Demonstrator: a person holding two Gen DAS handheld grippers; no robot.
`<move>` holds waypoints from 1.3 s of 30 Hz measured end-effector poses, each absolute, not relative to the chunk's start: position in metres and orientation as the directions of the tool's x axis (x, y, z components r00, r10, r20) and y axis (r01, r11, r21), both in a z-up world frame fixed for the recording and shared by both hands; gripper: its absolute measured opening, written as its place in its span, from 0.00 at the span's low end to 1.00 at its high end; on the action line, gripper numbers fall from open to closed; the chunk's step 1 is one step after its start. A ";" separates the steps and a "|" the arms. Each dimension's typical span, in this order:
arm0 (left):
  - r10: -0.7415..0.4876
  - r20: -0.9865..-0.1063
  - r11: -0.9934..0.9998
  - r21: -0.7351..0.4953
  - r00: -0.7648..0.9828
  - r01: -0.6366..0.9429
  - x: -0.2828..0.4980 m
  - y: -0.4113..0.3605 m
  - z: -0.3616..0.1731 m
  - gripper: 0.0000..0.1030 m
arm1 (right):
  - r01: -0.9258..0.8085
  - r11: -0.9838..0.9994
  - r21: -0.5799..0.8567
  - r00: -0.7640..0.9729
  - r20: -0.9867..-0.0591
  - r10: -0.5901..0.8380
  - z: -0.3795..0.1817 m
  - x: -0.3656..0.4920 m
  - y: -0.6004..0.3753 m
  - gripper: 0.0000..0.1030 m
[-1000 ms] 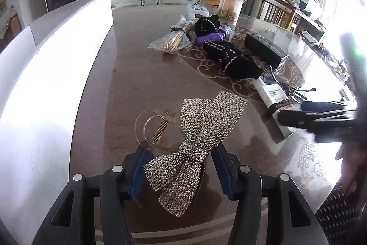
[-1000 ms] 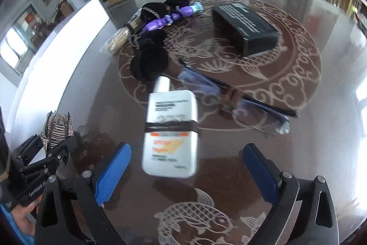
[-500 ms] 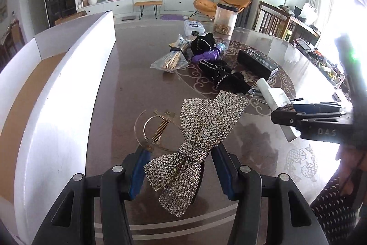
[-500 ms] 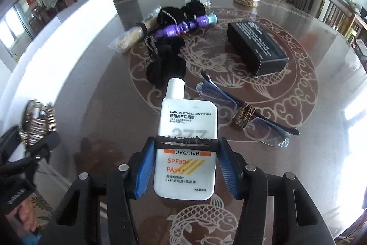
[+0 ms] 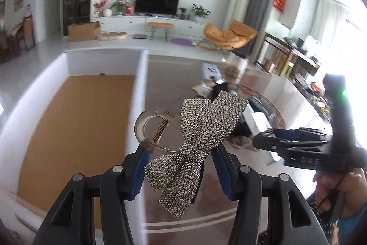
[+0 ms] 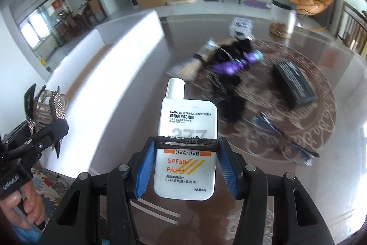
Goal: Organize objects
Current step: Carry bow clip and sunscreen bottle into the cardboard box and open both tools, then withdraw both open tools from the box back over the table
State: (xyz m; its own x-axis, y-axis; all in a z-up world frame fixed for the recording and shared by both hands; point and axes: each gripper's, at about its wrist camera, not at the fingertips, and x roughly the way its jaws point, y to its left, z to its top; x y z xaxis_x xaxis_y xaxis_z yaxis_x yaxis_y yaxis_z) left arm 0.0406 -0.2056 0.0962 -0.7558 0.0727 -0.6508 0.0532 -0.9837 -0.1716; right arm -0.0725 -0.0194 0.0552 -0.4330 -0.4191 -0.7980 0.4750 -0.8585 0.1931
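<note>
a living room with one tv (image 5: 157, 2) on a white cabinet and one orange chair (image 5: 229, 36) lies behind a dark glossy table (image 6: 325, 107) patterned with pale scrollwork. one white box (image 5: 75, 111) with a brown floor sits on the table, open-topped, to the left of and below the left gripper (image 5: 181, 169).

the left gripper pinches one rhinestone bow clip (image 5: 201, 137) between its two blue pads, the bow tilted up to the right and clear of the table, its gold spring loop sticking out to the left over the box's near wall.

the right gripper (image 6: 185, 164) pinches one white sunscreen bottle (image 6: 187, 141), upright, cap pointing away, held off the table (a dark band is wrapped around its middle, level with the pad tips).

ahead of the right gripper on the table lie one pair of glasses (image 6: 284, 141) to the right, one black box (image 6: 293, 84) further right, one purple thing (image 6: 238, 63) among black fabric items too blurred to count, and one clear jar (image 6: 282, 20) at the far edge.

two hands show, each gripping a handle: the right hand (image 5: 339, 185) in the left view, the left hand (image 6: 25, 206) in the right view.
</note>
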 end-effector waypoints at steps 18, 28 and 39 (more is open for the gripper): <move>-0.198 -0.872 -0.884 -0.039 -0.449 0.466 0.045 -0.396 0.025 0.61 | 0.782 -0.594 0.190 -0.212 -0.815 -0.540 0.064 -0.039 -0.255 0.53; -0.291 -0.832 -0.862 0.015 -0.471 0.506 0.060 -0.378 0.026 0.90 | 0.754 -0.634 0.171 -0.272 -0.797 -0.539 0.059 -0.038 -0.229 0.86; -0.101 -0.701 -0.964 -0.108 -0.706 0.245 0.042 -0.270 0.076 0.90 | 0.434 -0.900 0.044 -0.575 -0.756 -0.314 0.018 -0.064 -0.039 0.93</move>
State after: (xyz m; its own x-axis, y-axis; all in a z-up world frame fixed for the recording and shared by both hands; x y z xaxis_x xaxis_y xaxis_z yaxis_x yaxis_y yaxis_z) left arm 0.0417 -0.2702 0.0765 -0.7062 -0.1006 -0.7008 0.2445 -0.9636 -0.1081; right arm -0.0640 -0.0385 0.0176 -0.5747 -0.3137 -0.7558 0.4337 -0.9000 0.0438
